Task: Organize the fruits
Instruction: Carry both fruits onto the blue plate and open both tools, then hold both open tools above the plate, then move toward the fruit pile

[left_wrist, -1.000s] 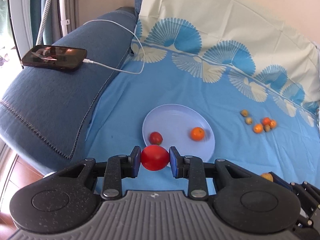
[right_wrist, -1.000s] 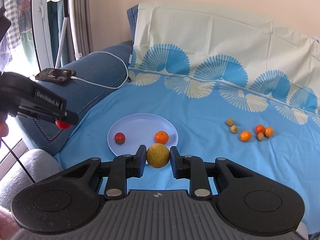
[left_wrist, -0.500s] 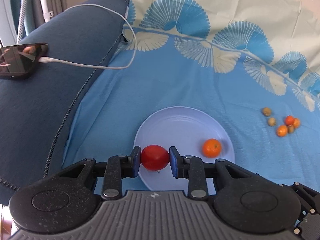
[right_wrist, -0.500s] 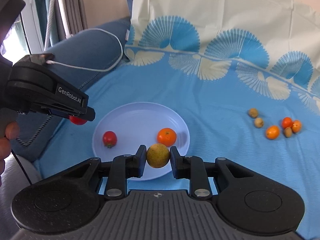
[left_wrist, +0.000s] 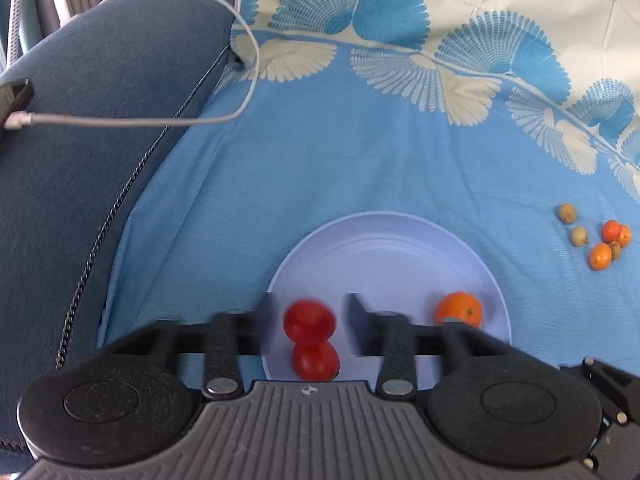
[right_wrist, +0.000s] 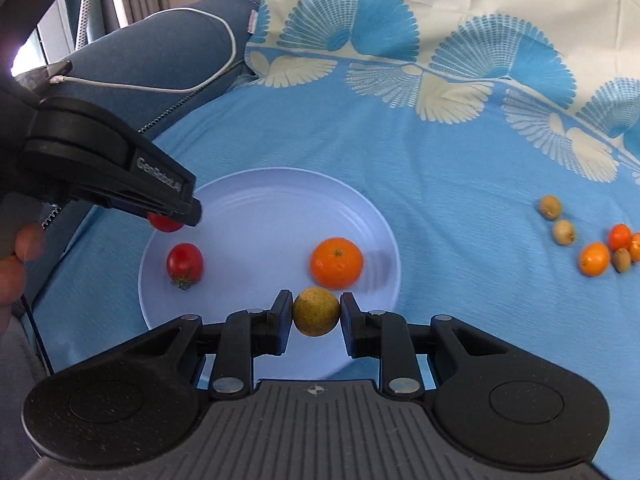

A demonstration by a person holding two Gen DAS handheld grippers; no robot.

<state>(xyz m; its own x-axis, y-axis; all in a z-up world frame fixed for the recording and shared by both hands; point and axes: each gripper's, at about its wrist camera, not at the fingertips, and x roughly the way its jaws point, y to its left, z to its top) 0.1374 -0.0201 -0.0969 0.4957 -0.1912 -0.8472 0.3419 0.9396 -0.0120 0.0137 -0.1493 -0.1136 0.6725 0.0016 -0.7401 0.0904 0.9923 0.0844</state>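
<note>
The left gripper's (left_wrist: 308, 330) fingers (left_wrist: 267, 328) were smeared with motion blur, and its grey body cut off the near rim of the round pale-lilac plate (left_wrist: 400, 240). In the right wrist view the same tool's black side hid most of the red tomato (right_wrist: 164, 222) under its tip. A black phone (left_wrist: 14, 98) on the dark blue sofa arm (left_wrist: 100, 160) was cropped by the frame edge, a white cable (left_wrist: 132, 121) trailing from it.

Both tools pointed steeply down at the plate on the blue fan-patterned sheet (left_wrist: 320, 160); bare fingertips (right_wrist: 22, 244) gripped the left handle.

The left jaws were opening, both pads clear of the red tomato between them, which was just above a second red tomato (left_wrist: 316, 360) on the plate. The right gripper (right_wrist: 316, 314) was starting to open, its pads apparently touching the yellow-green round fruit (right_wrist: 316, 312) over the plate's near edge. An orange mandarin (right_wrist: 337, 262) also sat on the plate. A cluster of small orange and brownish fruits (right_wrist: 592, 240) lay well apart on the sheet.
</note>
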